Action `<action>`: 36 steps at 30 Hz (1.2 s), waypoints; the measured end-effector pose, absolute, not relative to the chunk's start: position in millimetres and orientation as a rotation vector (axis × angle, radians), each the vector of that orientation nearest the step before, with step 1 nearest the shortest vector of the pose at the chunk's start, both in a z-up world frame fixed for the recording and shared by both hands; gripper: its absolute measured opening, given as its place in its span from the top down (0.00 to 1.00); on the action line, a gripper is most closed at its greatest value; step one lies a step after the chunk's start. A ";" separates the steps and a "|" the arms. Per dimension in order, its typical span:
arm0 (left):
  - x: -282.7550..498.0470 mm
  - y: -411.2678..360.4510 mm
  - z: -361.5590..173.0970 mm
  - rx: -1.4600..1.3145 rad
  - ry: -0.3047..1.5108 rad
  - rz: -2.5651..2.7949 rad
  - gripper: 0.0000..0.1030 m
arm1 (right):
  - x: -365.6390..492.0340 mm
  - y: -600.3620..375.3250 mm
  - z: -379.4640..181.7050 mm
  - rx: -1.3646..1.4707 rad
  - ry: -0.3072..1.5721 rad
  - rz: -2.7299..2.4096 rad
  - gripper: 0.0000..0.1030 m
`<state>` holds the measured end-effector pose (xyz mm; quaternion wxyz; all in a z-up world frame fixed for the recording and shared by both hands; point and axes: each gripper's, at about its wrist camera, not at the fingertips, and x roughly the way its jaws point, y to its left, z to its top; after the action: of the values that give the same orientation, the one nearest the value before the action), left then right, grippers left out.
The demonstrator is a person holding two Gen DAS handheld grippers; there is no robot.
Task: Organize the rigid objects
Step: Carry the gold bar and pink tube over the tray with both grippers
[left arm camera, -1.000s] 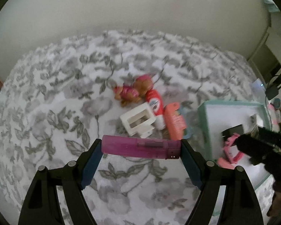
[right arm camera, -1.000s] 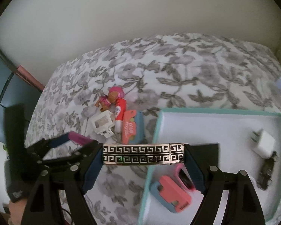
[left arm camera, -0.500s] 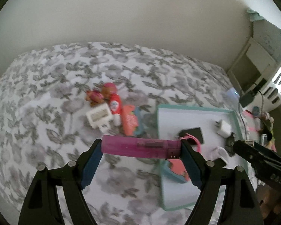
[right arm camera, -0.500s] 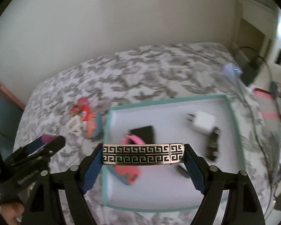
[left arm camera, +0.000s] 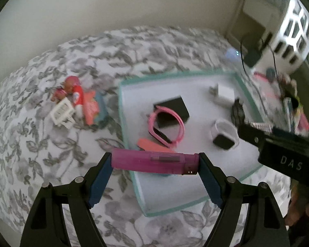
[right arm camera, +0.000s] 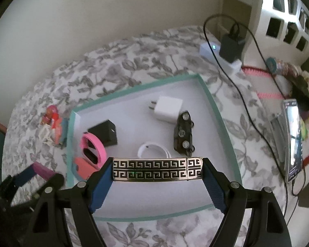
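Teal-rimmed white cardboard tray (right arm camera: 214,111) already holds chargers, watches and a toy car. Each gripper is clamped endwise on a bar above it: the left gripper (left arm camera: 155,162) grips a translucent magenta plastic stick (left arm camera: 152,161), the right gripper (right arm camera: 157,169) a silver key-patterned metal bar (right arm camera: 157,169). Left to do, I judge: lowering both, then the small toy cluster (left arm camera: 76,105) on the floral sheet (left arm camera: 41,144).

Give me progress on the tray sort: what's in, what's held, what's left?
In the teal tray: white charger, black toy car, pink watch, black block, white band. In hand: left claw grips a magenta stick, right claw a patterned metal bar. Left on the bedspread: the toy pile.
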<state>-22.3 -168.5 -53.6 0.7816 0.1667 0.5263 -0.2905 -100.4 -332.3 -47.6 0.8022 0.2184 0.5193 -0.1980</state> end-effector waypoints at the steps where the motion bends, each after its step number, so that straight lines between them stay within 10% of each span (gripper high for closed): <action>1: -24.7 -171.3 -56.5 0.375 1.141 -0.632 0.20 | -99.7 -331.9 -49.8 0.466 1.120 -0.423 0.19; 36: -44.3 -198.4 -101.0 0.593 1.237 -0.616 0.20 | -87.4 -324.7 -124.2 0.423 1.388 -0.381 0.18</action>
<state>-44.3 -198.4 -101.0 0.7304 0.2693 0.5620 -0.2796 -87.4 -324.7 -124.2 0.7317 0.1920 0.6306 -0.1733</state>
